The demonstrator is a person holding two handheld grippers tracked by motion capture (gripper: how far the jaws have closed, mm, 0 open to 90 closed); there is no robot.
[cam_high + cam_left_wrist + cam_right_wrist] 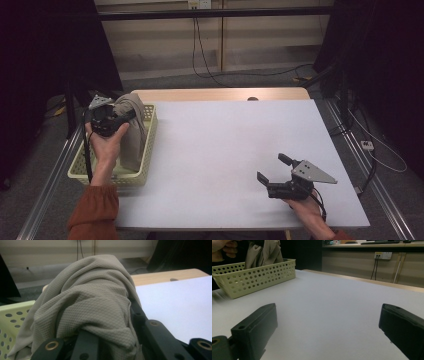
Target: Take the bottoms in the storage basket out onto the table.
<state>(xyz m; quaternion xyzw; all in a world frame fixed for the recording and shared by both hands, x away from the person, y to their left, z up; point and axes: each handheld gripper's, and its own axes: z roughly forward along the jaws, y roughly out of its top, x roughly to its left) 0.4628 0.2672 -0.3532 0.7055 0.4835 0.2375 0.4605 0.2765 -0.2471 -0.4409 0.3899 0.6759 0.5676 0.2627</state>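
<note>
While my white surface (225, 160) lies bare of any readable writing, the yellow perforated basket (146, 150) at its left edge holds a grey cloth (132, 135); my left claw (125, 117) is clamped on it, right claw (272, 170) apart near right.

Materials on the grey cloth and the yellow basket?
Cloth: looks like knit fabric, matte, with a fine waffle texture and soft folds. Basket: likely moulded plastic, pale yellow, slight sheen, walls punched with regular round holes.
</note>
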